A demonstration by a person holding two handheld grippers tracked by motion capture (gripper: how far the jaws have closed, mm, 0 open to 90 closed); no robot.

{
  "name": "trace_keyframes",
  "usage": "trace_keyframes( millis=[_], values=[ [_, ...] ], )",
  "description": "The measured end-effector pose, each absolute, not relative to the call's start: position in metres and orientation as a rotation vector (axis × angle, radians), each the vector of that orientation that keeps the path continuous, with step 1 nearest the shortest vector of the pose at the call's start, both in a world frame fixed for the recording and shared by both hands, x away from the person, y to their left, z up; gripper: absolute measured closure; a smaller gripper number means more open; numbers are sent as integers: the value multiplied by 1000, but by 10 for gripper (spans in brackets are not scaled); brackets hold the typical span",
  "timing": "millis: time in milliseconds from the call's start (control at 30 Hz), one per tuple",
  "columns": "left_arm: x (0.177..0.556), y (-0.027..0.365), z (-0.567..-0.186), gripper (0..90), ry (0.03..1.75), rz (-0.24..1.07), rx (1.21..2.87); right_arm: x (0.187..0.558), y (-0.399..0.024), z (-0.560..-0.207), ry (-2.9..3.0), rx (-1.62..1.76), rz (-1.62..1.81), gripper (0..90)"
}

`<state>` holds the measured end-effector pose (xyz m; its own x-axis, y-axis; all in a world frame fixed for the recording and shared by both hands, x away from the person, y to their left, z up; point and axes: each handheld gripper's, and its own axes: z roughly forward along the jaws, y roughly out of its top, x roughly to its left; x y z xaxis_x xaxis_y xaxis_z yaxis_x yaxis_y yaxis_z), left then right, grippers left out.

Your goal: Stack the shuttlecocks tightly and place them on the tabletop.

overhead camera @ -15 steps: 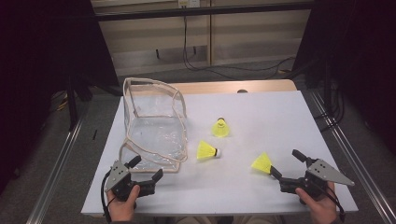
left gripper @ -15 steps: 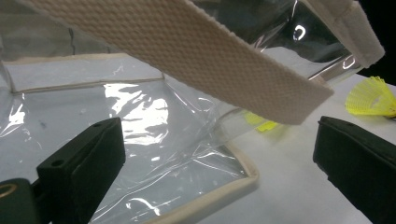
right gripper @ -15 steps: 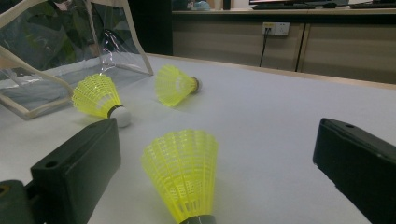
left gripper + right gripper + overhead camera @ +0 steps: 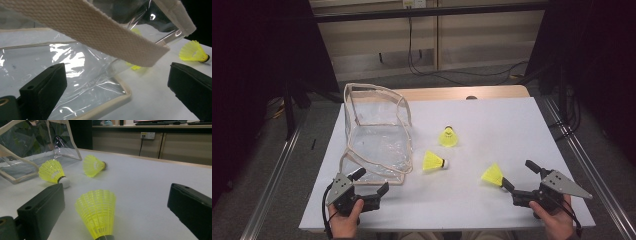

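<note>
Three yellow shuttlecocks lie on the white table [image 4: 512, 125]: one at the far middle [image 4: 448, 137], one beside the bag [image 4: 433, 161], one near right [image 4: 493, 175]. A clear plastic bag [image 4: 377, 130] with beige trim stands open at the left. My left gripper [image 4: 372, 181] is open at the bag's near corner; its view has the bag's trim corner [image 4: 125, 93] between the jaws and a beige strap [image 4: 100, 32] overhead. My right gripper [image 4: 517, 173] is open, and the near shuttlecock [image 4: 97, 212] lies between its jaws, cork toward the camera, untouched.
A wooden strip [image 4: 462, 93] borders the table's far edge, with cables and a wall panel beyond. Metal rails [image 4: 277, 165] run along both sides. In the right gripper view, two shuttlecocks [image 4: 52, 171] [image 4: 93, 165] lie ahead near the bag [image 4: 30, 147].
</note>
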<state>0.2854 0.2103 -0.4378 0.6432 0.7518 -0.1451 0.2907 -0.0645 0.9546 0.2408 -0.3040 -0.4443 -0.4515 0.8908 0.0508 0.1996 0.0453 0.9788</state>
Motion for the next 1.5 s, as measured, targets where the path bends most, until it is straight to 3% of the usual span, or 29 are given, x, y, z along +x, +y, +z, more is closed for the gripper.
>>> trace_keyframes(
  millis=[1500],
  values=[
    [276,165,-432,20,776,347,1724,240,-300,-442,1733,1079,1461,13]
  ],
)
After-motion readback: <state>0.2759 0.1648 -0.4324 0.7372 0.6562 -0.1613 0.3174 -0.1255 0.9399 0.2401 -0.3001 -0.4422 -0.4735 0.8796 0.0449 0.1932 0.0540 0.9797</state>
